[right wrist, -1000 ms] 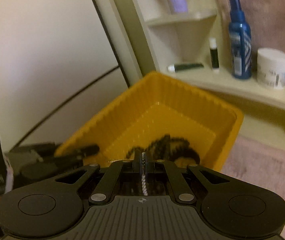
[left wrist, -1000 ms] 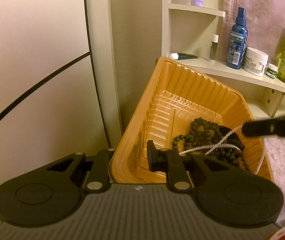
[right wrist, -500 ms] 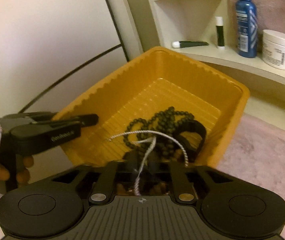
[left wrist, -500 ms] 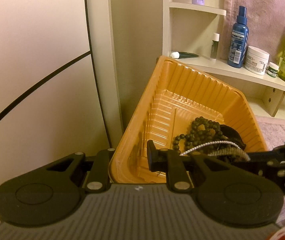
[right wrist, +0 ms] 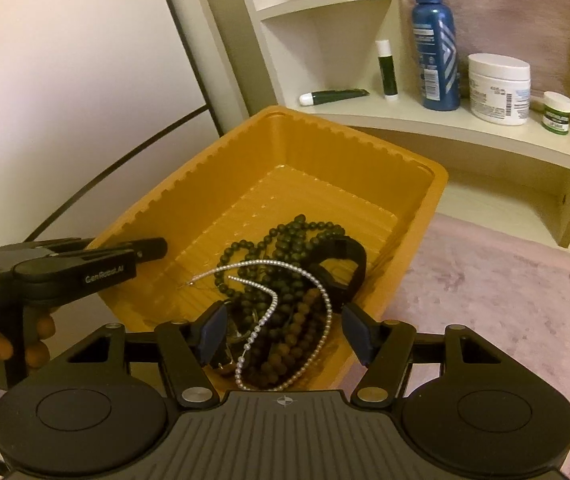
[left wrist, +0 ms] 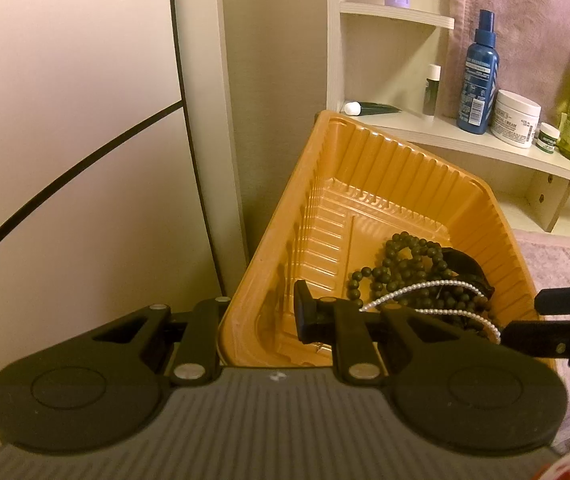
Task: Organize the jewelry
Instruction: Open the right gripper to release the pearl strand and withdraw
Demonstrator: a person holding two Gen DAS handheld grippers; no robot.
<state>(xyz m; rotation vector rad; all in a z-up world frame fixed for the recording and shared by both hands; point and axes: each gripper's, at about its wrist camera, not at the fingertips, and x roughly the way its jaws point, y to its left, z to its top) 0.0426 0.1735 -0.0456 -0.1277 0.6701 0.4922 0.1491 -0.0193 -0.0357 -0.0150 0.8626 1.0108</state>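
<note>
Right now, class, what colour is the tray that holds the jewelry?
The tray is orange-yellow, with ribbed walls; the right wrist view shows it best.

Warm, dim yellowish light. Pale wall panel [left wrist: 65, 100] with dark curved line fills frame left. Cream corner shelf unit [left wrist: 397, 16] upper right, toiletry bottles [left wrist: 479, 76] standing on it. Pinkish fabric surface [right wrist: 505, 300] lower right.

The orange tray [right wrist: 413, 216] is open from above, and its far-left floor is bare. Its near-right part is filled by the jewelry pile [right wrist: 285, 292]. The left gripper [right wrist: 141, 250] clamps the tray's left wall.
</note>
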